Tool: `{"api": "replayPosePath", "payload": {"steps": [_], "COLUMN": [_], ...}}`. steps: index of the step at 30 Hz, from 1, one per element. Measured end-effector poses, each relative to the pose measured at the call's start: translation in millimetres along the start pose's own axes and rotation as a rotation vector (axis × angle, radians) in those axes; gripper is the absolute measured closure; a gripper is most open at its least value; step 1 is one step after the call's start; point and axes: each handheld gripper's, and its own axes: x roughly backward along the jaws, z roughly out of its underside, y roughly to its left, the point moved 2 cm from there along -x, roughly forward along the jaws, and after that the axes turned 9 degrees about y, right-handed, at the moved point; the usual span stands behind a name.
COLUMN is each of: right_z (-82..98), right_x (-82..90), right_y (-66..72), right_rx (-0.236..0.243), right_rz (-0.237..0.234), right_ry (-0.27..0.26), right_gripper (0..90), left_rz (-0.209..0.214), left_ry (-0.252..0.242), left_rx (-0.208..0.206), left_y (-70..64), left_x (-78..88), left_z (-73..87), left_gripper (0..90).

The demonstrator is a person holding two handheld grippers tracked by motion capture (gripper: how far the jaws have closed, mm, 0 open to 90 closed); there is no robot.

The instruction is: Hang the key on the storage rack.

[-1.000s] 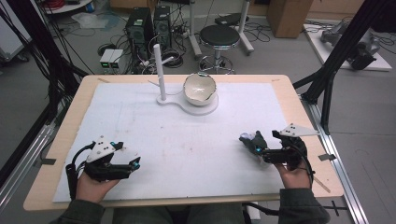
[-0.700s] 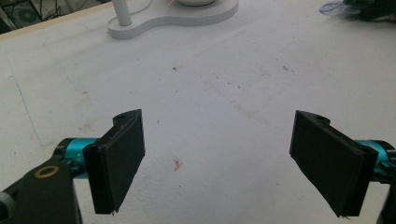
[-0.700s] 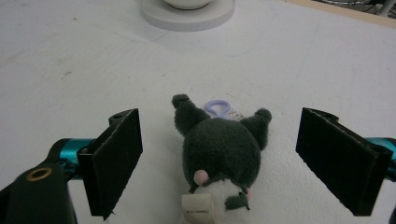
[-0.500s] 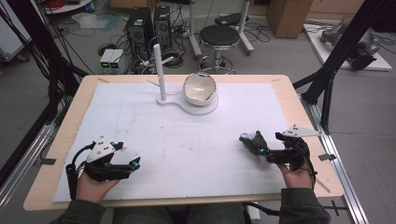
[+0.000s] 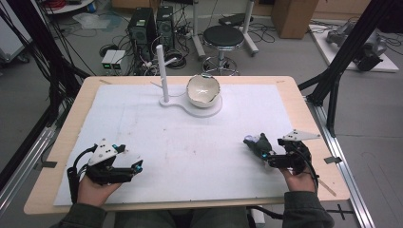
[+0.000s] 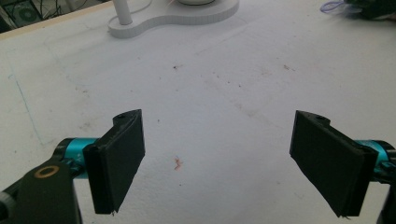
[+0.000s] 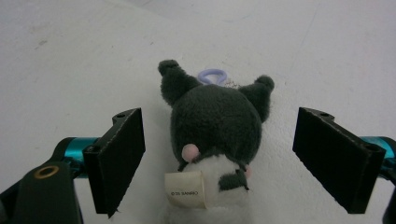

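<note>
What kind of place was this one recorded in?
Most likely a lab or workshop: black desktop computer towers stand on the grey floor amid loose cables, a black round stool is nearby, and black metal frame struts flank the wooden table.

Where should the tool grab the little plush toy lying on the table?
Around the dark round head of the plush toy, coming from its feet end as the right tool already does. The toy lies flat between the open jaws, which have just been closing; its head is the widest, firmest-looking part. The purple loop seems too thin to pinch.
</note>
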Motion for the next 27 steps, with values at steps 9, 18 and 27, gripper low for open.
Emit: {"api": "replayPosePath", "payload": {"steps": [9, 18, 27], "right_z": [4.1, 7.4, 9.0], "right_x": [-7.7, -14.4, -18.6], "right_y": [-0.8, -2.3, -2.3], "right_rx": [-0.012, -0.016, -0.013], "right_rz": [-0.004, -0.001, 0.006], "right_ry": [0.036, 0.074, 0.103], "right_gripper": [19.7, 27.2, 30.2], "left_rz": [0.001, 0.000, 0.001], "left_ry": [0.002, 0.006, 0.006], "left_rx": [0.001, 0.000, -0.003], "left_y": [-0.5, 0.0, -0.7], "left_x": [-0.7, -0.9, -1.1], "left_z": [0.4, 1.0, 0.9], "left_gripper": [18.4, 18.4, 18.4]}}
